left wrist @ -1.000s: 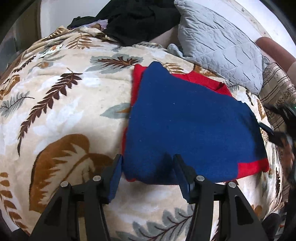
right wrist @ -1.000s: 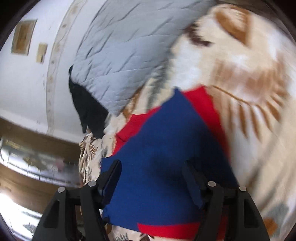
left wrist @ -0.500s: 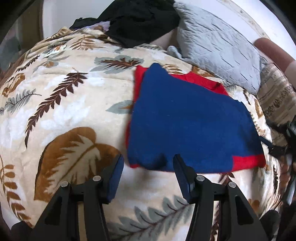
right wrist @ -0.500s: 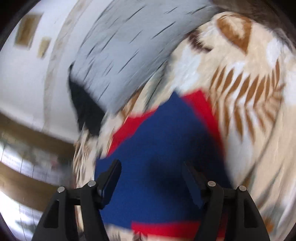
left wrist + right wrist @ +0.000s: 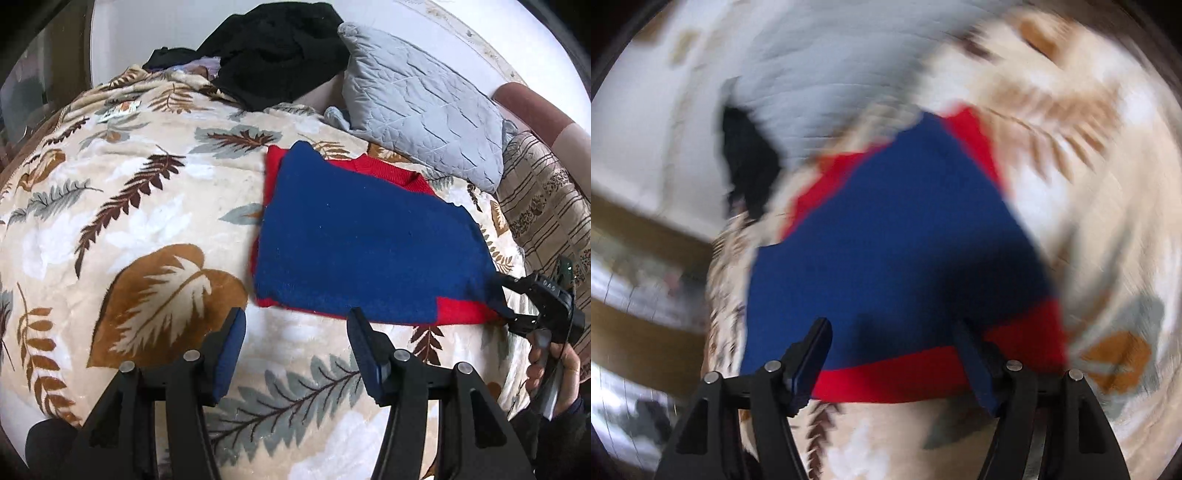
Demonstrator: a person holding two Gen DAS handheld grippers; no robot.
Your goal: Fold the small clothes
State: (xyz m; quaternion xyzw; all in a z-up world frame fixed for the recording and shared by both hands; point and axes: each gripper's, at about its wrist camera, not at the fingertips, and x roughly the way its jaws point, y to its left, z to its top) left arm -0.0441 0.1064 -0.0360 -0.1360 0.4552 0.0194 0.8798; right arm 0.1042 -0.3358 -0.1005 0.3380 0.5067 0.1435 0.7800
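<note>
A small blue and red garment (image 5: pixel 362 243) lies folded flat on a leaf-patterned blanket (image 5: pixel 140 192). My left gripper (image 5: pixel 295 325) is open and empty, just short of the garment's near edge. My right gripper (image 5: pixel 498 299) shows in the left wrist view at the garment's right corner, open, fingers at the cloth's edge. In the blurred right wrist view the right gripper (image 5: pixel 894 343) is open over the garment's (image 5: pixel 894 229) near red hem.
A grey quilted pillow (image 5: pixel 421 103) and a heap of black clothes (image 5: pixel 280 48) lie at the bed's far side. A striped brown cushion (image 5: pixel 543 206) sits at the right. A hand (image 5: pixel 554 373) holds the right gripper.
My left gripper has pulled back off the garment's near edge, staying open. The right gripper has also drawn back toward the garment's hem and is moving, blurring its view.
</note>
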